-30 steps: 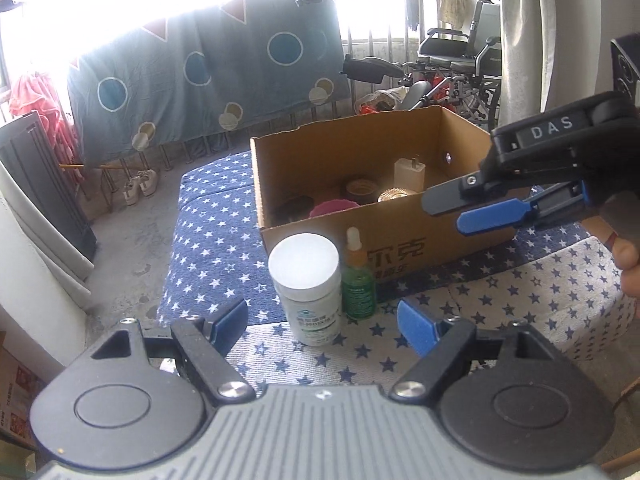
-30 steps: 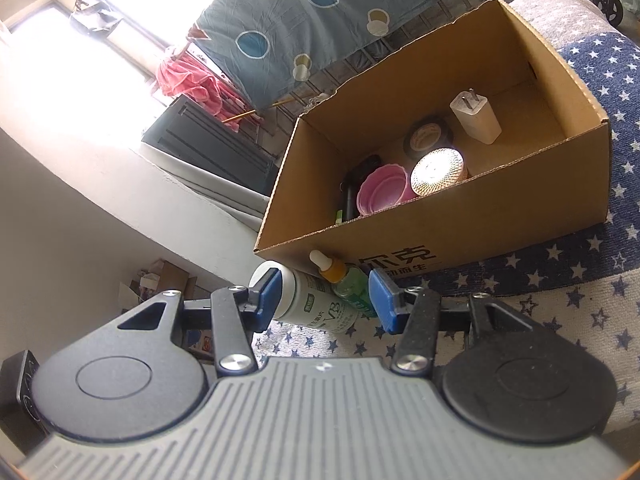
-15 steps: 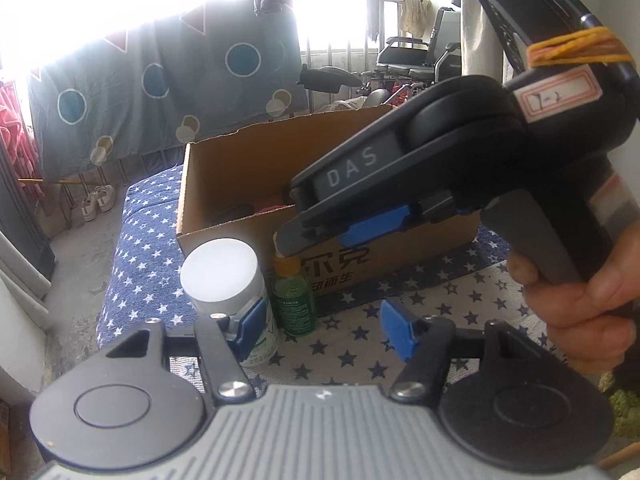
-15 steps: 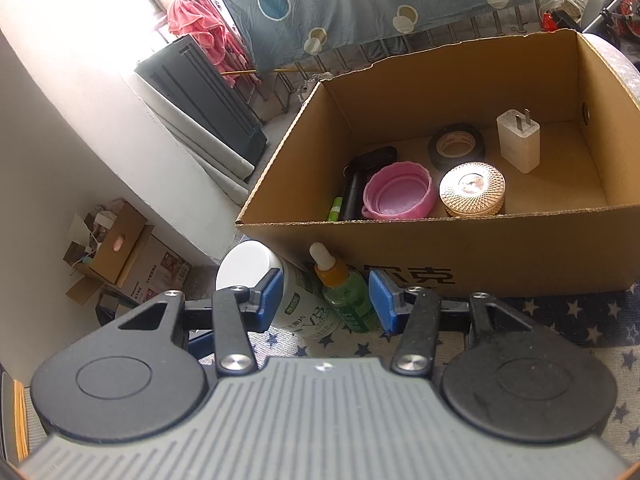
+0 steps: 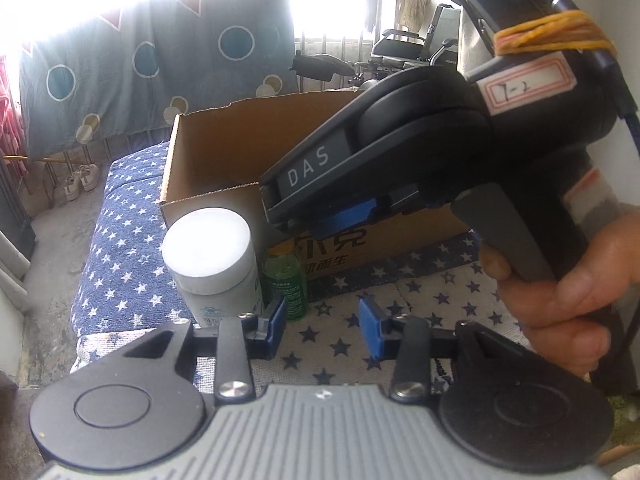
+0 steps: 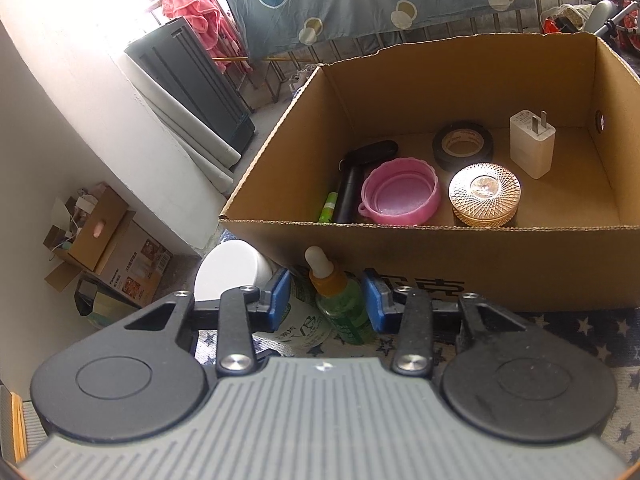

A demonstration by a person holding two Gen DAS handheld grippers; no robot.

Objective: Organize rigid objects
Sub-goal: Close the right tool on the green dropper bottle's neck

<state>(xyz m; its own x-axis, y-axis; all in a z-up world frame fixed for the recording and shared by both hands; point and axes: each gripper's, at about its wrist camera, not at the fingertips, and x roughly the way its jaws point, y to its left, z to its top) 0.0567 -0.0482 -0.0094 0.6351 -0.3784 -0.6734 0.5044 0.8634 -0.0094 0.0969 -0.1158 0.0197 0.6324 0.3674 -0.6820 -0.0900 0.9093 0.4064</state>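
Note:
A small green dropper bottle [image 6: 340, 304] stands on the star-print cloth [image 5: 120, 240], just in front of the cardboard box [image 6: 440, 256]. My right gripper [image 6: 326, 298] straddles it, jaws closing. The right pad [image 6: 372, 304] is at its side, while a gap remains at the left pad. A white-capped bottle [image 5: 208, 248] stands touching the green bottle [image 5: 286, 280] on its left. My left gripper [image 5: 323, 326] hovers low in front of both, jaws closing on nothing. A hand [image 5: 560, 288] holds the right gripper, which fills the left wrist view.
The box holds a pink lid [image 6: 400, 192], an amber glass jar [image 6: 484, 196], a black tape roll [image 6: 462, 144], a white charger [image 6: 532, 144] and a black object [image 6: 352, 184]. The cloth drops off left of the bottles. Cartons [image 6: 108, 248] sit on the floor.
The right gripper swung in over the green bottle, rolled level, and its jaws narrowed around it. The left gripper sank a little and its jaws narrowed a lot.

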